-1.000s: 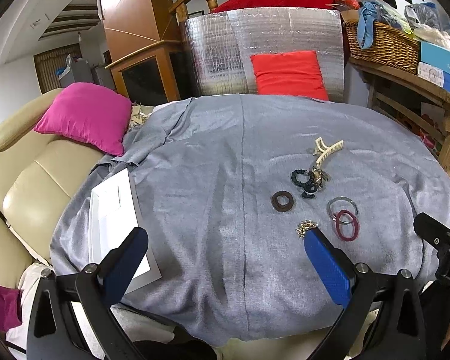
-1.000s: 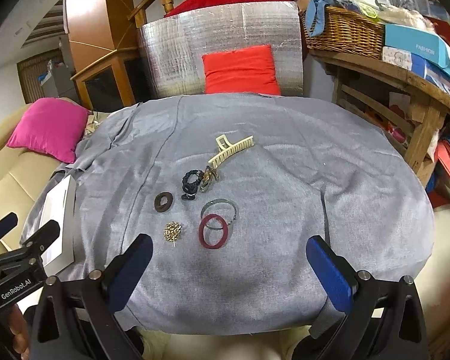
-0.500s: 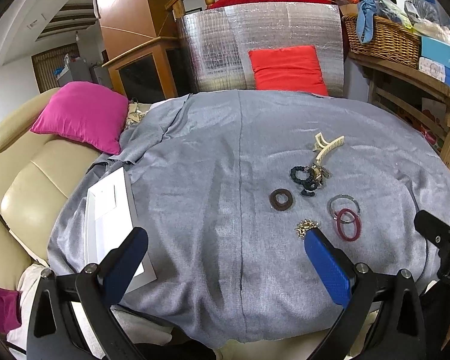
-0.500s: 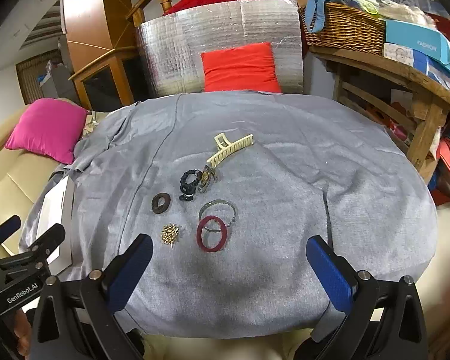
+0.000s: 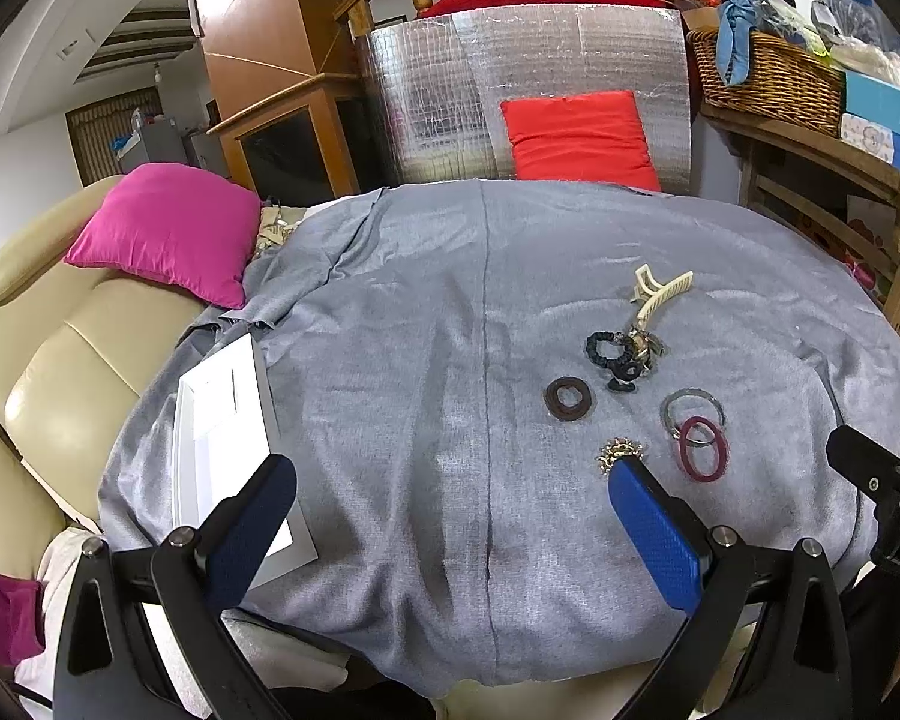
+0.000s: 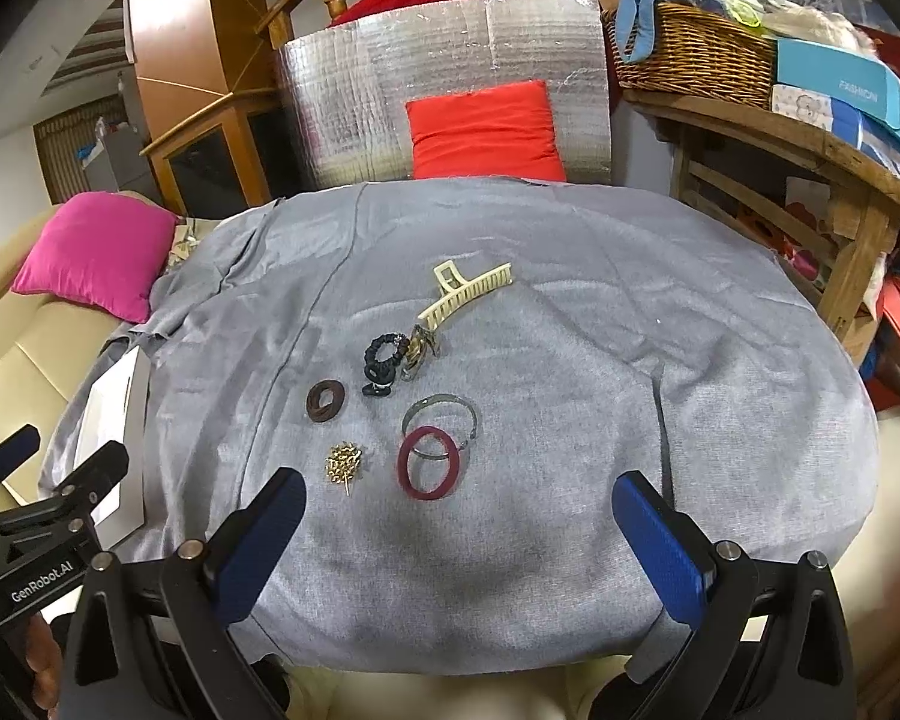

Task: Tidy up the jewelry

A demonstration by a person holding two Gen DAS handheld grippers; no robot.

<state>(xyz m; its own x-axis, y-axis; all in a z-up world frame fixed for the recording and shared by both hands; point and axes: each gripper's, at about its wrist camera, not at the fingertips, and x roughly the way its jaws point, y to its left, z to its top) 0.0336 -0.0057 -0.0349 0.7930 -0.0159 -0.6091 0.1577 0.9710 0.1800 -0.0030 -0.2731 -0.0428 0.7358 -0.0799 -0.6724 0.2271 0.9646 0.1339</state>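
**Both grippers creep closer, nothing picked yet**

Since a second ago I've eased both rigs forward; the jewelry sits larger. My left gripper (image 5: 450, 516) and right gripper (image 6: 459, 516) hang spread wide, empty. Maroon bangle (image 6: 429, 463) overlaps the silver bangle (image 6: 441, 417), gold brooch (image 6: 343, 461) just beside. White tray (image 5: 222, 420) waits at the cloth's left edge, likely the destination.

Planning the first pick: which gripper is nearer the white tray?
Left. The left gripper hangs at the white tray; the right gripper is across the cloth.

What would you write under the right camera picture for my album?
Open right gripper above a grey cloth scattered with hair ties, bangles and a cream hair claw.
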